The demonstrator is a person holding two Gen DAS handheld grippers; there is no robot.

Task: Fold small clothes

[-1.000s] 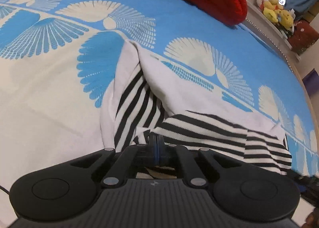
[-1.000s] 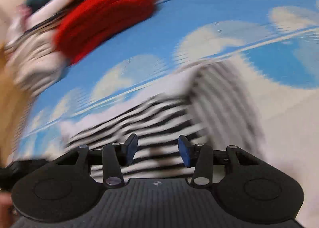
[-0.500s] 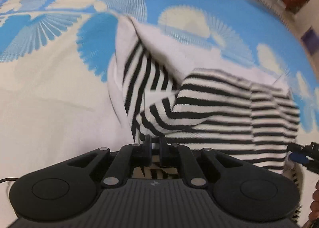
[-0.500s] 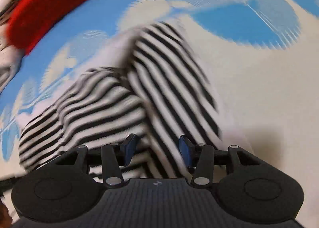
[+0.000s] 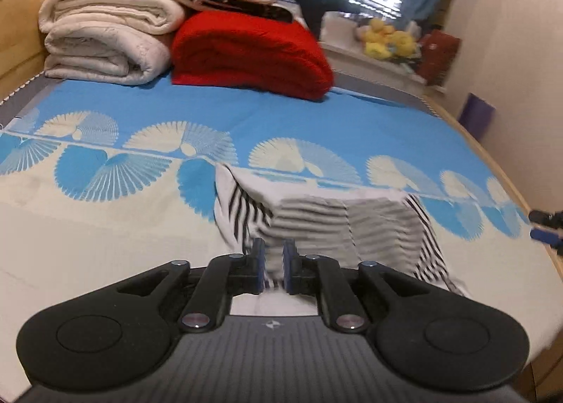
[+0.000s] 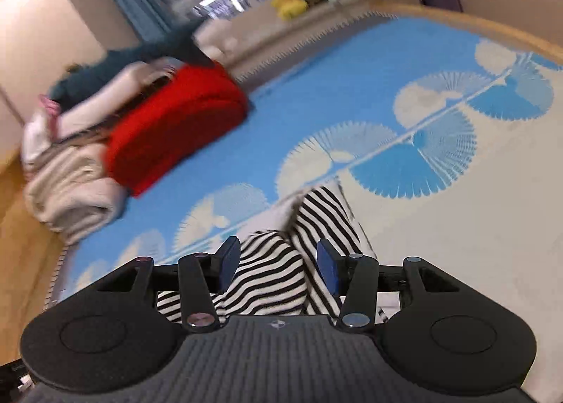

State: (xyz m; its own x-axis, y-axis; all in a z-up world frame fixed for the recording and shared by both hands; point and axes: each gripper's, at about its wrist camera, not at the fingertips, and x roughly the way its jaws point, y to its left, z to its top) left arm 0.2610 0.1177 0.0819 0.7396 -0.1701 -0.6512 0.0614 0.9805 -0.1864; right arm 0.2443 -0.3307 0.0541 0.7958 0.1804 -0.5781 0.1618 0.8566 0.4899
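Observation:
A black-and-white striped garment (image 5: pixel 337 223) lies partly folded on the blue and cream bedspread (image 5: pixel 105 241). My left gripper (image 5: pixel 271 262) is a little open just in front of the garment's near edge, holding nothing. My right gripper (image 6: pixel 278 264) is open wide and hovers over the striped garment (image 6: pixel 299 244), which shows between and below its fingers. The tip of the right gripper (image 5: pixel 543 227) also shows at the right edge of the left wrist view.
A red folded blanket (image 5: pixel 250 54) and cream folded quilts (image 5: pixel 105 33) are stacked at the far side of the bed. Yellow plush toys (image 5: pixel 387 40) sit on a sill by the window. The bed's wooden edge (image 5: pixel 492 170) runs along the right.
My left gripper has let go of the striped garment, opened slightly and tilted up and back. My right gripper stayed open and pulled back over the garment.

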